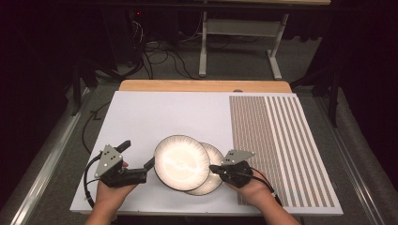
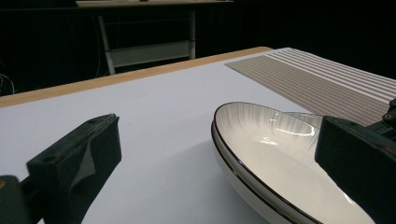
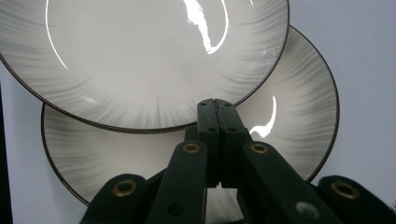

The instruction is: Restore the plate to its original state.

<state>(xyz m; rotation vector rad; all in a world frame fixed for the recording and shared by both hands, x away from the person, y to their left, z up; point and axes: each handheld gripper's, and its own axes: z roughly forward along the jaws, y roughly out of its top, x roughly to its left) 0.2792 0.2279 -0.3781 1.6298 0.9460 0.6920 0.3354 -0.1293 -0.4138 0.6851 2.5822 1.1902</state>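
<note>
Left gripper (image 1: 139, 157) gapes wide beside the upper plate (image 1: 182, 162) near the board's (image 1: 164, 112) front edge. Right gripper (image 1: 212, 167), jaws pressed together, rests over the lower plate (image 1: 213, 180), empty.

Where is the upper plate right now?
In the high view the upper plate sits near the table's front edge, overlapping the lower plate on its left, between the two tools.

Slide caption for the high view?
Two overlapping plates on white board; left tool open, right tool shut.

Both black grippers carry grey three-cornered plates (dotted with screws); brass rivets stud the right gripper (image 3: 215, 109).
</note>
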